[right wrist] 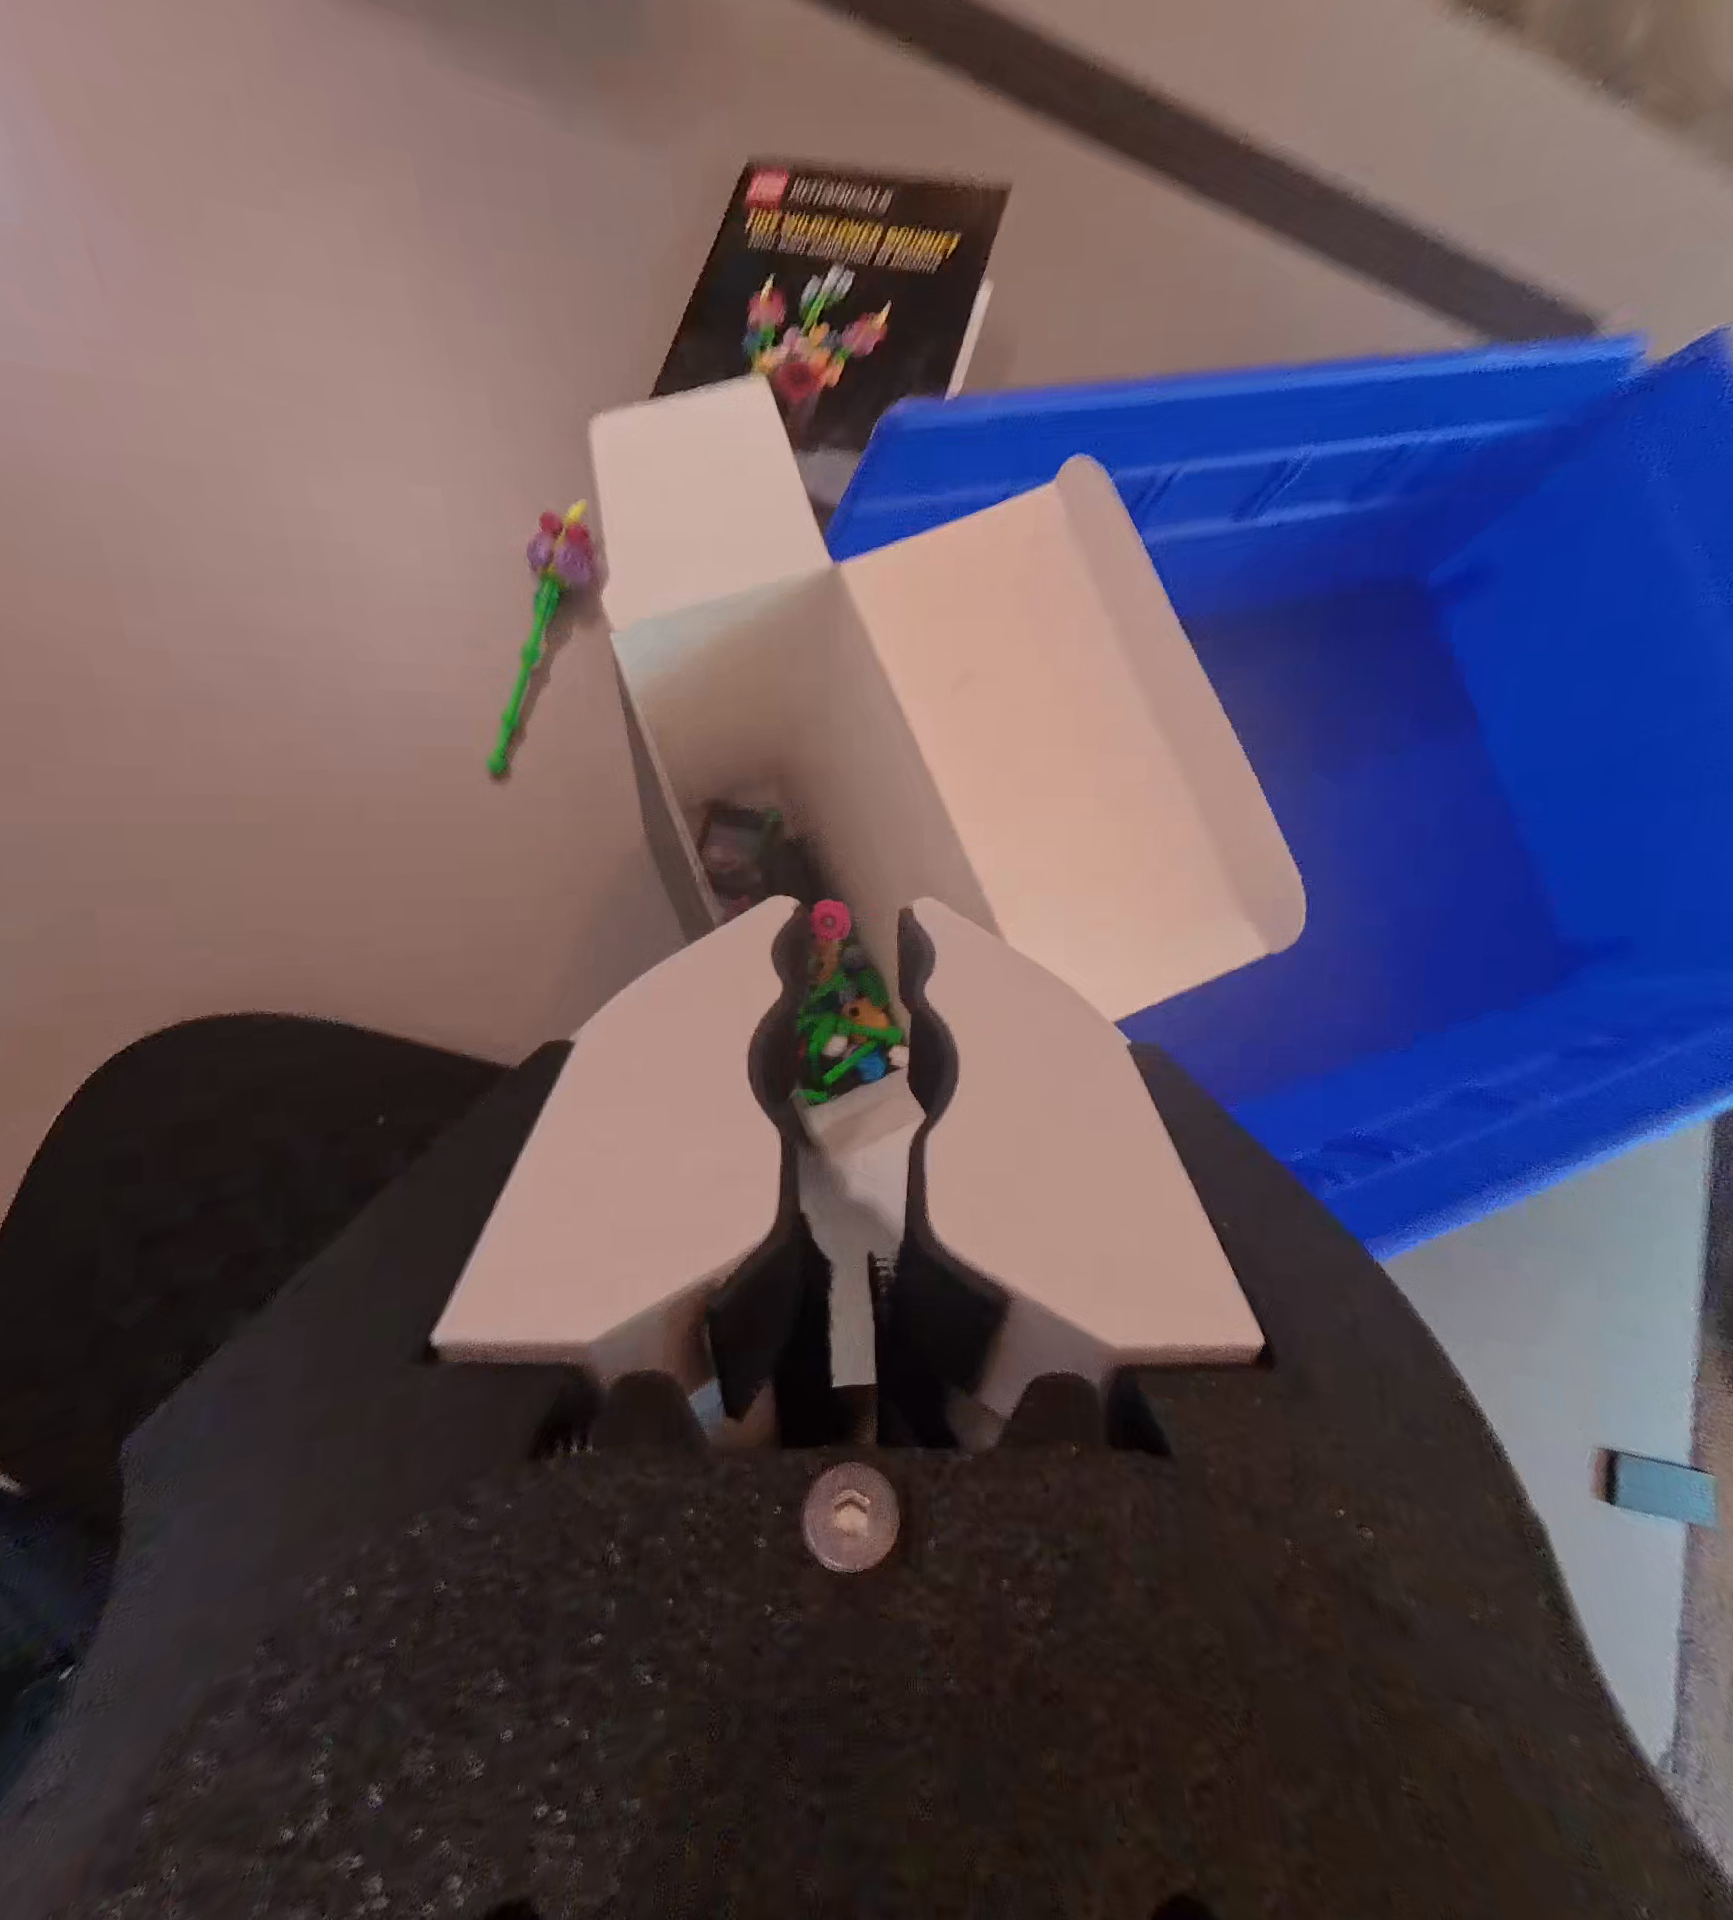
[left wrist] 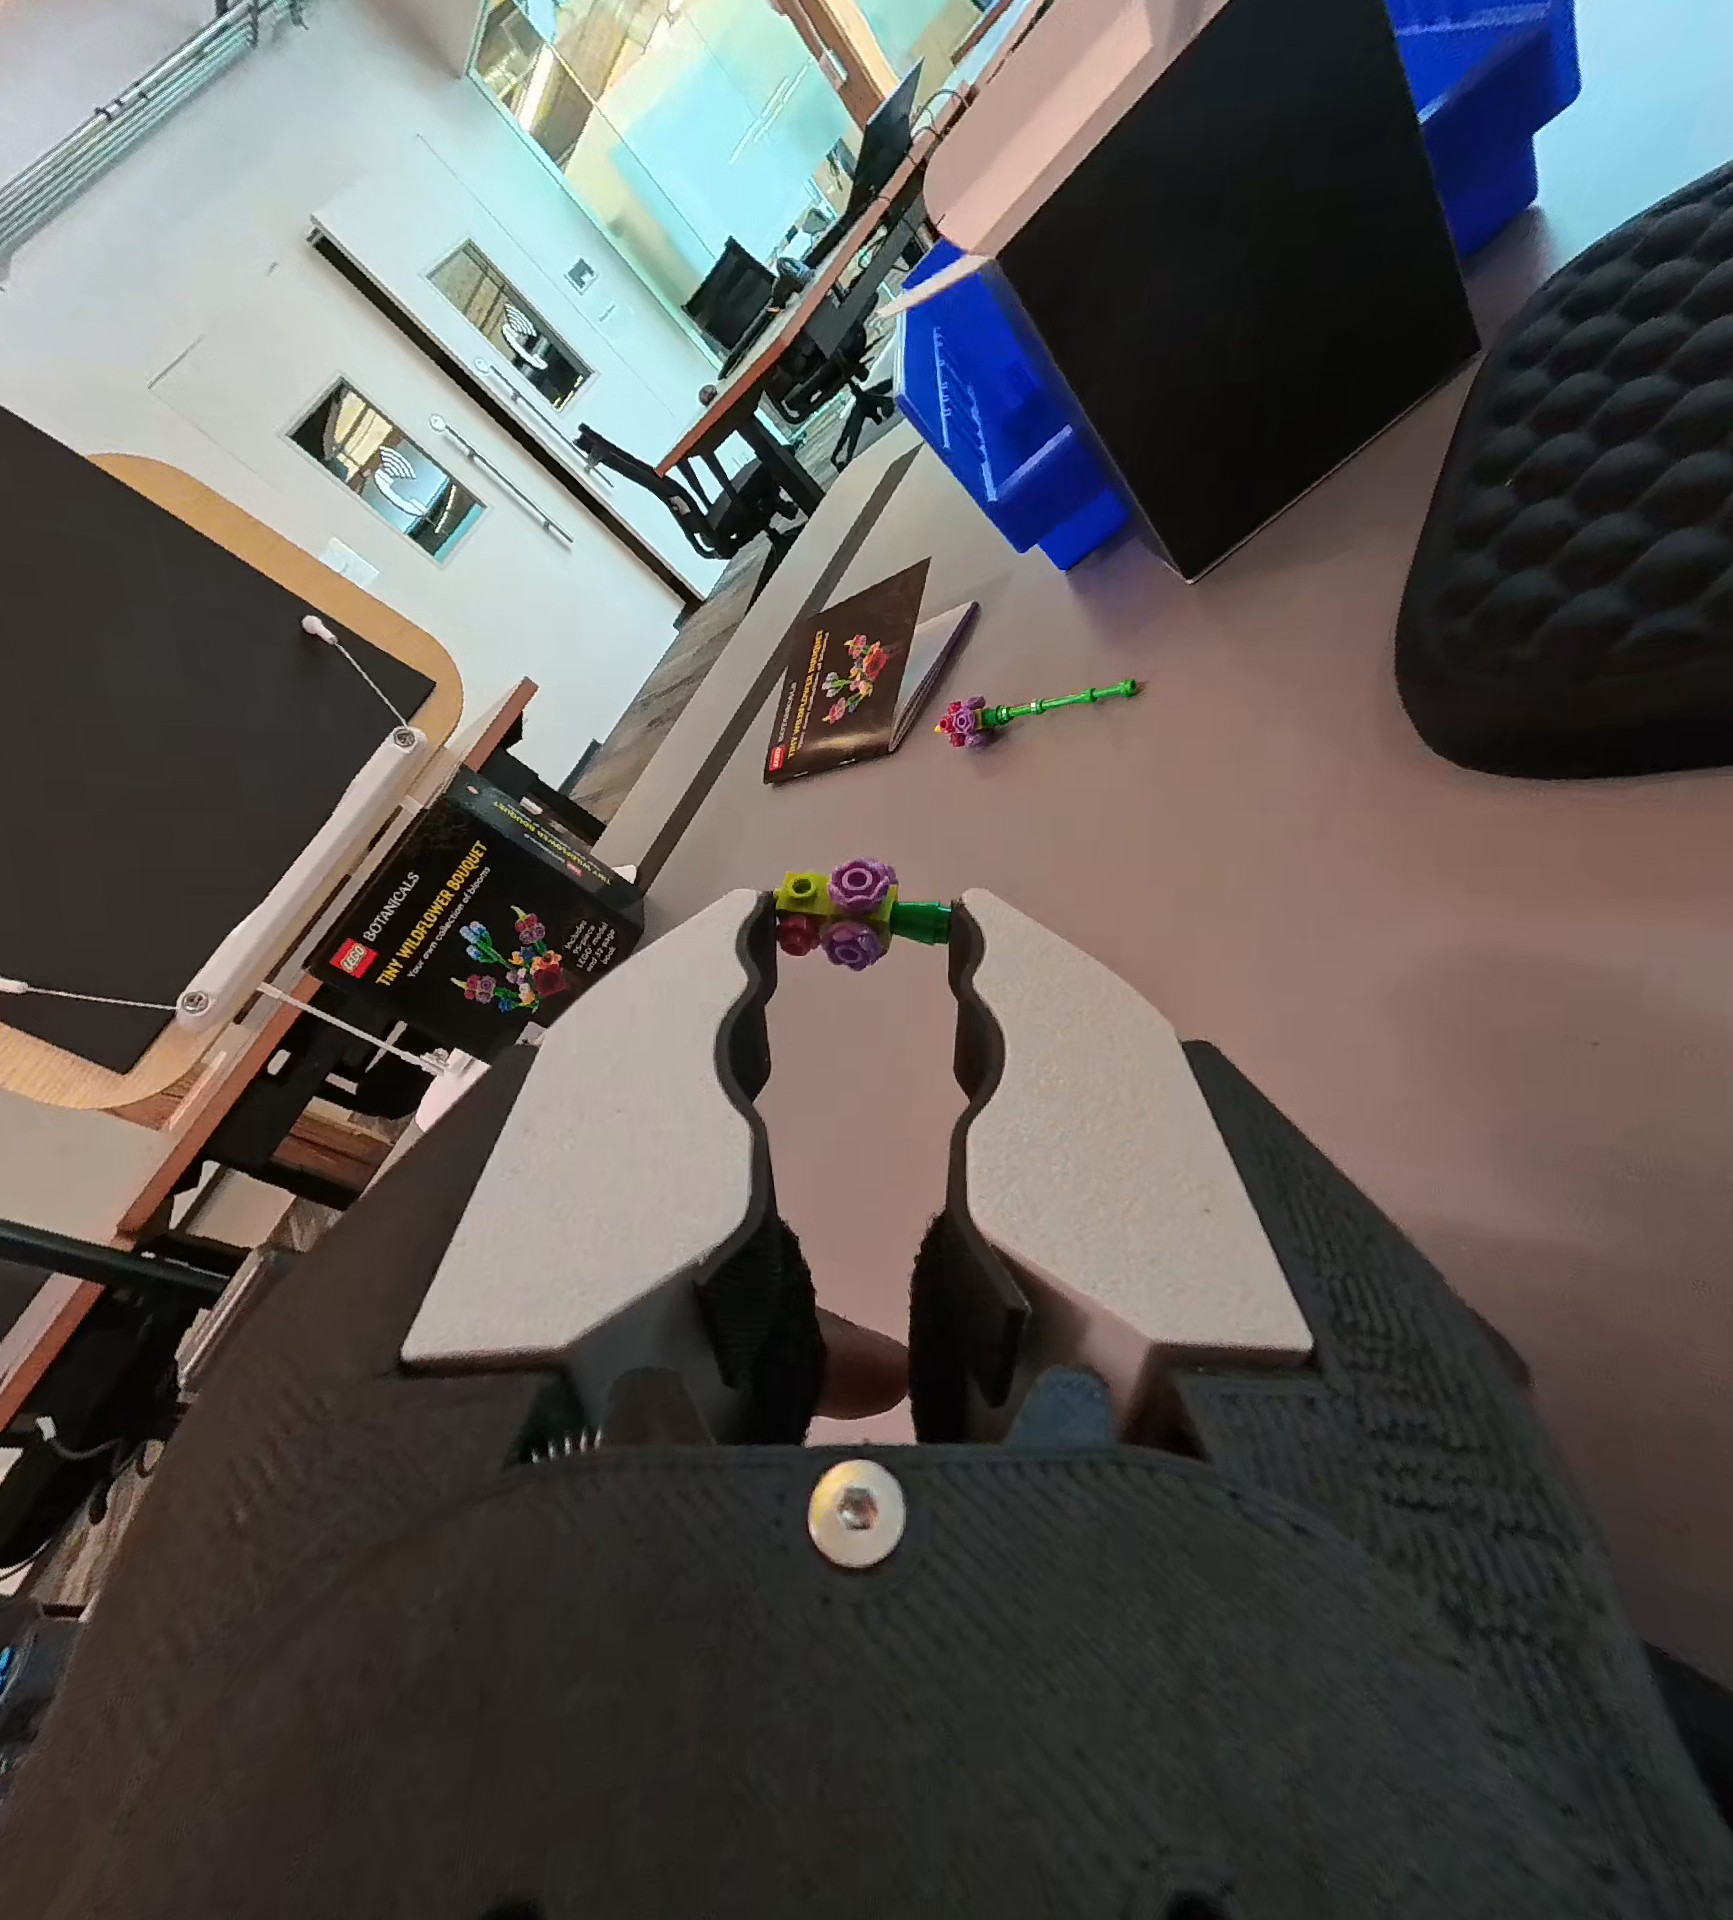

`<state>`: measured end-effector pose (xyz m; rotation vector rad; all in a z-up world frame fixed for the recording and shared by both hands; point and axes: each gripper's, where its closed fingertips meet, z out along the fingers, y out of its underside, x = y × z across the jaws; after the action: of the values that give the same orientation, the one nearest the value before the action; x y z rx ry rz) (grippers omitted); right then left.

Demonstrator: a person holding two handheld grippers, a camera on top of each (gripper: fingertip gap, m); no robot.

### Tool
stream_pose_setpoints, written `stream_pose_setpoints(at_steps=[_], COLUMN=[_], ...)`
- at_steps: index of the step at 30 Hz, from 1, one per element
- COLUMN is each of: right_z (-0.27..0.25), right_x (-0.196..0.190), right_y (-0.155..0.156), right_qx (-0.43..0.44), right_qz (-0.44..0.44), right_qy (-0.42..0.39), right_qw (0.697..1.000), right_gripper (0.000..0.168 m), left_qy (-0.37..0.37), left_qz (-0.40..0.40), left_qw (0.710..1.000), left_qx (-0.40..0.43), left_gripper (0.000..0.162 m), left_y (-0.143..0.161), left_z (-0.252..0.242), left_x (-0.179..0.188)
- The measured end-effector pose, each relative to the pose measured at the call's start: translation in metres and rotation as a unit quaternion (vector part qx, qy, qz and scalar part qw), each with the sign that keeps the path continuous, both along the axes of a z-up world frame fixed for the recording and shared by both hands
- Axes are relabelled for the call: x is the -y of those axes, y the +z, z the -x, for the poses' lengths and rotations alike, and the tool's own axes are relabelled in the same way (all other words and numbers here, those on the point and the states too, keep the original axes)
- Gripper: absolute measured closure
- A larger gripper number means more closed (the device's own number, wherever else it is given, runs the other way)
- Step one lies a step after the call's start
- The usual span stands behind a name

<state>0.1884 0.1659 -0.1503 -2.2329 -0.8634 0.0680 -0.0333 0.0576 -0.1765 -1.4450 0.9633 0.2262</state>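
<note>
My left gripper is shut on a small brick flower cluster of purple and magenta blooms, a lime block and a green stem stub. It holds the cluster crosswise between its tips above the grey table. My right gripper hovers over an open white box with loose coloured pieces at its bottom. Its jaws stand a narrow gap apart. A pink round piece shows between the tips. The view is blurred, so I cannot tell whether it is gripped.
A finished flower with a long green stem lies on the table beside a dark booklet. A blue bin stands next to the box. A black dimpled cushion is nearby. The tips of one gripper are about 25 cm away from the tips of the other.
</note>
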Motion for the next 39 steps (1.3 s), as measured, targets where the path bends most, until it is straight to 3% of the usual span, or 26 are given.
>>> stream_pose_setpoints(at_steps=[11,39], right_z=[0.003,0.018], right_x=[-0.008,-0.011], right_y=[0.004,0.002], right_qx=[-0.026,-0.018], right_qz=[-0.009,0.007], right_qy=[0.018,0.031], right_qw=[0.999,0.999], right_gripper=[0.134,0.128], left_qy=[0.005,0.001], left_qz=[0.007,0.014], left_qw=[1.000,1.000], left_qx=[-0.014,-0.024], left_gripper=[0.130,0.130], left_y=[-0.006,-0.011], left_z=[0.000,-0.003], left_x=[-0.005,-0.006])
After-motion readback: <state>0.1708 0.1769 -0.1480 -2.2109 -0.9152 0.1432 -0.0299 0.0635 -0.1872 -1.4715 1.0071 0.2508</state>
